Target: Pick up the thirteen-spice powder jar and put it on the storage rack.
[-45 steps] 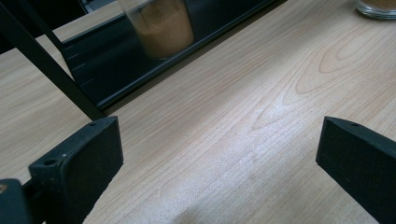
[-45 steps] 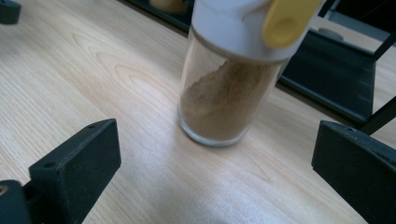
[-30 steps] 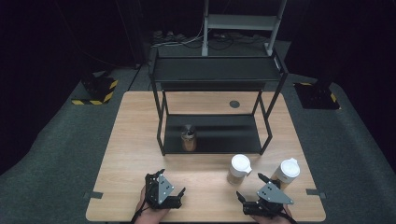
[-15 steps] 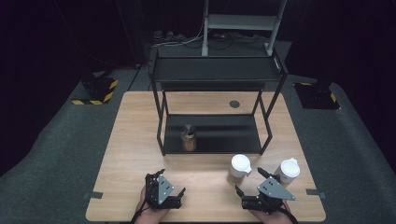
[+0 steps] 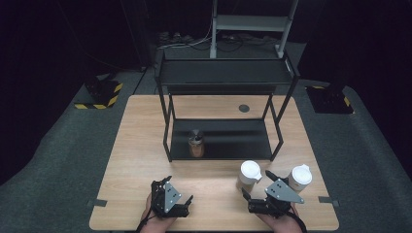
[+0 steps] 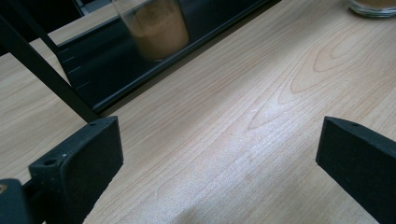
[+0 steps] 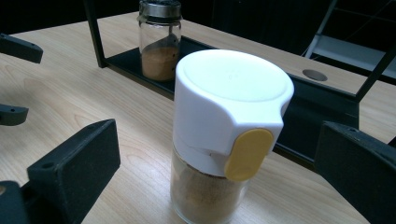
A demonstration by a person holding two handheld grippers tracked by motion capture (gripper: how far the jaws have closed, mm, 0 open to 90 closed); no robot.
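Light wood table (image 5: 136, 160), black rack (image 5: 223, 141), grey carpet (image 5: 63, 160), dark room.

A light wooden table (image 5: 145, 145) with a small round dark disc (image 5: 244, 108) near its far edge stands on grey carpet (image 5: 63, 160). Past the table the room falls into near-black — no walls can be made out. Two black bases edged with yellow-and-black hazard stripes (image 5: 99, 94) sit on the floor, left and right (image 5: 330, 99). A pale metal frame (image 5: 250, 24) rises behind, cables (image 5: 180, 41) trailing at its foot.
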